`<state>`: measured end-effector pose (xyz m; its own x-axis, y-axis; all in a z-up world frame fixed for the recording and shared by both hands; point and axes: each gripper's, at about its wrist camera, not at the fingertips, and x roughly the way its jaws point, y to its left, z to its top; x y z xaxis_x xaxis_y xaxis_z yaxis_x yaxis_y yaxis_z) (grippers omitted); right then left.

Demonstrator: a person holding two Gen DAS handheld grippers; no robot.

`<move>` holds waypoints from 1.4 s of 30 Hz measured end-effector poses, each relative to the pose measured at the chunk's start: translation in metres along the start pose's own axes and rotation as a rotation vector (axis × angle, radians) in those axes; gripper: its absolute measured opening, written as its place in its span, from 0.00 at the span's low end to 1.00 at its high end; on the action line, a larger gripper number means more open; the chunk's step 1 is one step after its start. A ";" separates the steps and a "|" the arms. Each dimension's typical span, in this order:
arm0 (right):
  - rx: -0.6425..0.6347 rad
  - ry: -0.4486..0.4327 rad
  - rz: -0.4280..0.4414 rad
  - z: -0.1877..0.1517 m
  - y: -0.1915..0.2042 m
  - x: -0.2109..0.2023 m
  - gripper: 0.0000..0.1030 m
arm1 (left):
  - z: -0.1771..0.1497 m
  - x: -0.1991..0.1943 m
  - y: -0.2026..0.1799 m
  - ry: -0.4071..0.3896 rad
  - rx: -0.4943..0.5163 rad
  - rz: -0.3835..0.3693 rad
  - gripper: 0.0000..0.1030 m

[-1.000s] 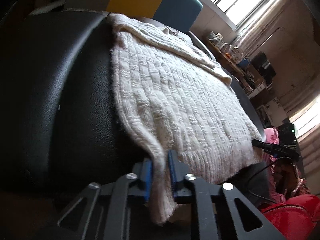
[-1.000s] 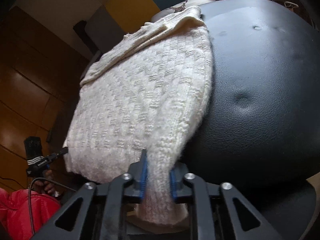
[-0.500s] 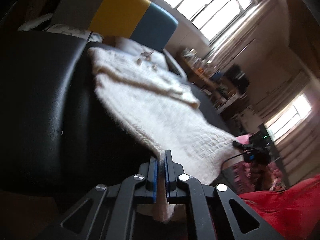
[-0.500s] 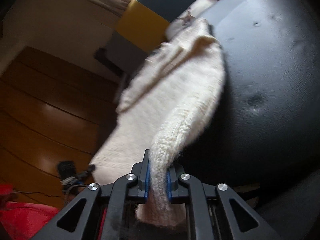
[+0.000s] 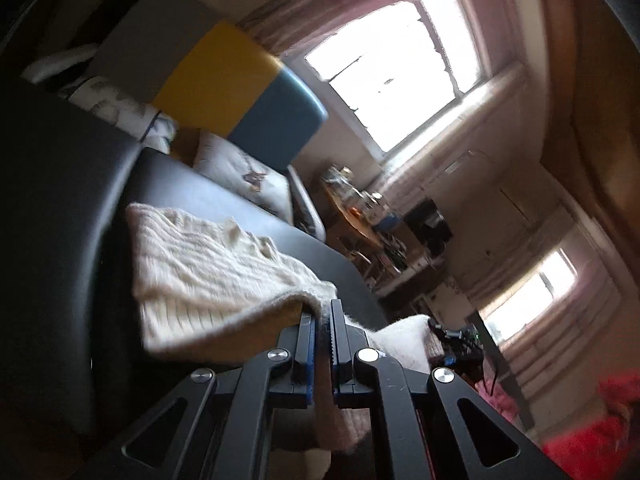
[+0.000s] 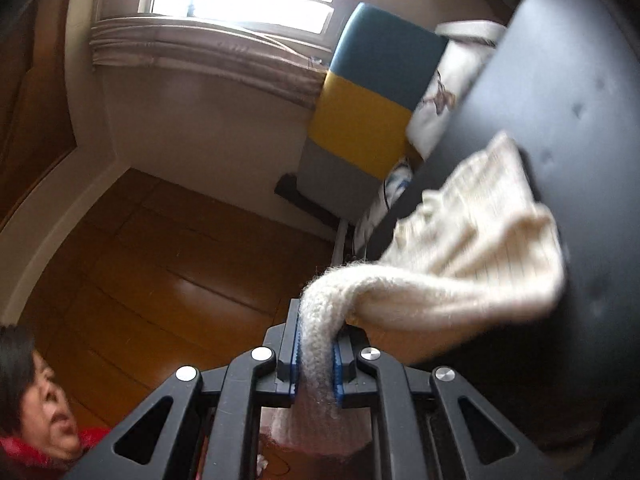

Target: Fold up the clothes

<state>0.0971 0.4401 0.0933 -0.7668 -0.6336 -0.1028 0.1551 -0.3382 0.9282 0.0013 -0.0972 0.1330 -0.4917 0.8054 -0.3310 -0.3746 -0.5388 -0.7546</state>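
A cream knitted sweater lies on a black padded surface. My left gripper is shut on the sweater's near hem, lifted above the surface, so the cloth arches up from the surface to the jaws. In the right wrist view the sweater rises the same way. My right gripper is shut on its other near corner, a thick roll of knit between the blue pads.
A grey, yellow and blue cushioned back and white printed pillows stand beyond the surface. A cluttered desk is at the right. Wooden floor lies to the left; a person in red is at the lower left.
Both grippers have risen and moved forward with the near hem. The sweater, earlier spread long and flat, now folds over itself and looks much shorter.
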 end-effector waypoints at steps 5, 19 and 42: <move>0.047 -0.024 -0.049 0.052 -0.030 0.052 0.11 | 0.030 0.055 0.049 0.007 -0.119 0.068 0.06; 0.271 -0.035 -0.273 0.122 -0.133 0.152 0.11 | 0.077 0.169 0.168 0.090 -0.391 0.278 0.07; 0.154 -0.010 -0.541 0.167 -0.159 0.202 0.29 | 0.118 0.189 0.172 -0.002 -0.301 0.592 0.58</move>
<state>-0.1861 0.4819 -0.0153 -0.7175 -0.3917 -0.5759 -0.3542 -0.5068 0.7859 -0.2483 -0.0667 0.0078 -0.5486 0.3944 -0.7373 0.1950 -0.7971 -0.5715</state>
